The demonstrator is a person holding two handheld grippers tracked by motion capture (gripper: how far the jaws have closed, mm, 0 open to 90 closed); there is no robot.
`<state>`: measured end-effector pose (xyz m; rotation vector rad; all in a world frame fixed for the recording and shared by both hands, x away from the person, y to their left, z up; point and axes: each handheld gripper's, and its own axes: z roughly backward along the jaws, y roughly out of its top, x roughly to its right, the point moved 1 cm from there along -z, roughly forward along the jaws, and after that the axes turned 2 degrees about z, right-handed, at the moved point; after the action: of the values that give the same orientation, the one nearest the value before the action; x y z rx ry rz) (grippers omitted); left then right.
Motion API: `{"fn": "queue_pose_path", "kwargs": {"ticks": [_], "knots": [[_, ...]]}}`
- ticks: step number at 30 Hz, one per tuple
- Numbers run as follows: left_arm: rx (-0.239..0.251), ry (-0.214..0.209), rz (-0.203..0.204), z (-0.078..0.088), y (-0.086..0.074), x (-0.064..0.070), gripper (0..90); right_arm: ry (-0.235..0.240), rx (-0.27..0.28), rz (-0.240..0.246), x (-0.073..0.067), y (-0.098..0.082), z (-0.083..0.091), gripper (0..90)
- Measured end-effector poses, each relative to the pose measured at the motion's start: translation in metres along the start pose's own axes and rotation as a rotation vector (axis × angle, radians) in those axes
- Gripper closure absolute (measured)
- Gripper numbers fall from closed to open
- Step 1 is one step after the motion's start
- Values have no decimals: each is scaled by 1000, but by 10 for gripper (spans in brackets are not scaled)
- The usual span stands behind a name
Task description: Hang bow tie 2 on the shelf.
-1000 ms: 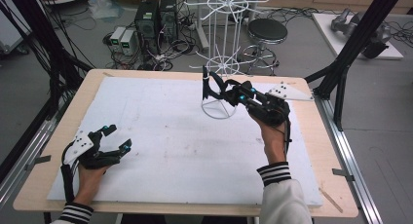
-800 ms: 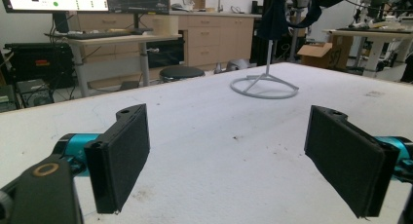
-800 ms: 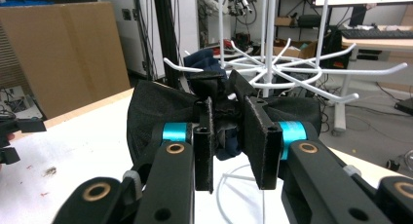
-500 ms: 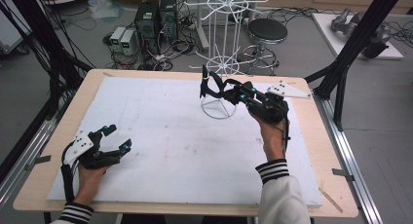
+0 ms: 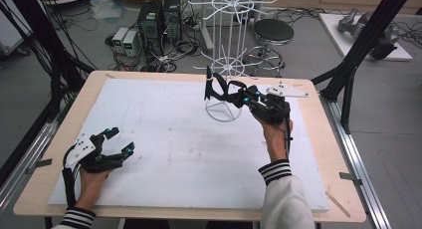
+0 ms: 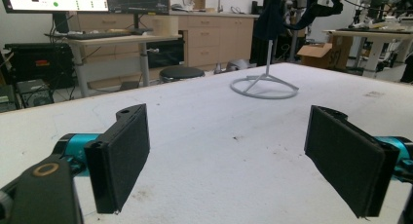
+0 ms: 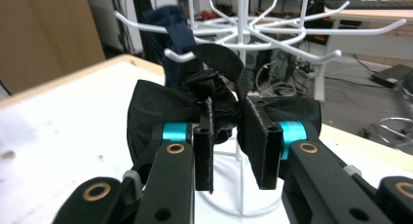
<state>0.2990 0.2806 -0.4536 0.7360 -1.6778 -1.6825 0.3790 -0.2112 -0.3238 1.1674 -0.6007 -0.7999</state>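
Right gripper (image 7: 229, 136) pinching black bow tie (image 7: 219, 107)

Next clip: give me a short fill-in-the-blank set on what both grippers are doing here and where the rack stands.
1. The right gripper is shut on a black ____.
2. The left gripper rests on the white mat with its jaws ____.
3. A dark blue item hangs from a hook of the white wire ____.
4. The stand's round base sits on the ____.

Missing words: bow tie; open; rack; mat
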Motion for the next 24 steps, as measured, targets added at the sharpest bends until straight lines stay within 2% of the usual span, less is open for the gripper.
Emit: {"fn": "queue_pose_path", "kwargs": {"ticks": [14,18,20,22,24], "knots": [[9,2,0,1,0,0,170,-20,-54,17,1,-4,-12,749],[8,2,-1,1,0,0,170,-29,-61,36,1,-5,-12,718],[9,3,-1,1,0,0,170,-36,-68,40,1,-5,-12,625],[8,3,-2,1,0,0,170,-55,-79,22,1,-6,-13,416],[8,3,-2,1,0,0,170,-42,-96,-17,4,-8,-14,239]]}}
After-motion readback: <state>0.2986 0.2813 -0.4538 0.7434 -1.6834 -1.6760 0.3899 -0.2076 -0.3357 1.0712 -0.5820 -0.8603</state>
